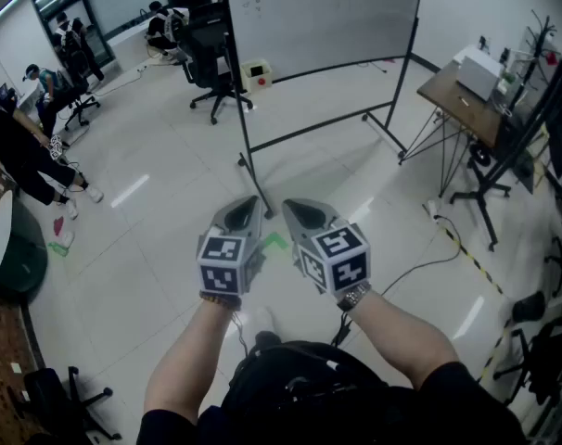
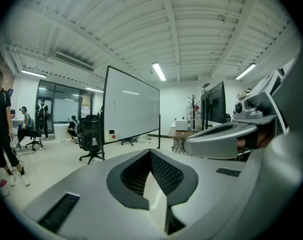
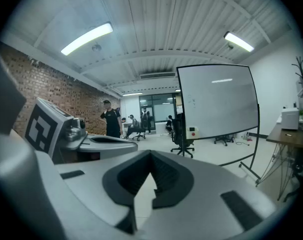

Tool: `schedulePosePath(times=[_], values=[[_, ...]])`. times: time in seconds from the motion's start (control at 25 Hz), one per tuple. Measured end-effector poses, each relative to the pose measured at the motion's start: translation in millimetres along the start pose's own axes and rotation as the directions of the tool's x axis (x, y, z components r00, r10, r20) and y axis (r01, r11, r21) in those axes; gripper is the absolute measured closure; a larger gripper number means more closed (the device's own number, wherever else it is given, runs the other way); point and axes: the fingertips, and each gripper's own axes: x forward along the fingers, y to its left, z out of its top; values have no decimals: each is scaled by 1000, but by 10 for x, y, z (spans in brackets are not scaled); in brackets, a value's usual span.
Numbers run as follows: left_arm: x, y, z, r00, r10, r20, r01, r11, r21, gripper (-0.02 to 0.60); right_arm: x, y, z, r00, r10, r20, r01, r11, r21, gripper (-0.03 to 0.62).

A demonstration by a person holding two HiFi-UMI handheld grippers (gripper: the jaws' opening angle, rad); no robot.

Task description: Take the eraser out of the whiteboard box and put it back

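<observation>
A wheeled whiteboard (image 1: 323, 17) stands across the floor ahead of me. A small white box with a red dot (image 1: 256, 74) hangs at its lower left corner; it also shows as the box (image 2: 111, 132) in the left gripper view and the box (image 3: 192, 132) in the right gripper view. No eraser is visible. My left gripper (image 1: 247, 213) and right gripper (image 1: 298, 213) are held side by side in front of the body, well short of the board. Both are shut with nothing between the jaws, as the left gripper (image 2: 150, 154) and right gripper (image 3: 151, 159) show in their own views.
A black office chair (image 1: 211, 58) stands left of the board. A desk (image 1: 466, 95) with equipment and a stand is at the right. People (image 1: 26, 151) are at the far left. A cable (image 1: 420, 269) and striped tape (image 1: 471, 260) lie on the floor.
</observation>
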Motion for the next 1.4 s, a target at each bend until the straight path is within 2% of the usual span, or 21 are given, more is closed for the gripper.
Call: schedulePosePath(times=[0.24, 0.64, 0.96, 1.4], values=[[258, 467, -107, 1000, -17, -23, 16, 1000, -24, 581, 546, -54, -46, 999, -16, -30, 16, 1000, 21, 576], [905, 1424, 49, 996, -82, -33, 81, 996, -24, 581, 1626, -336, 233, 995, -91, -43, 93, 995, 38, 560], [1385, 1872, 185, 993, -111, -35, 110, 994, -11, 581, 2204, -682, 444, 989, -141, -35, 142, 989, 42, 528], [2248, 2268, 207, 994, -82, -67, 81, 997, -9, 581, 2971, -1463, 479, 990, -130, -54, 134, 988, 74, 462]])
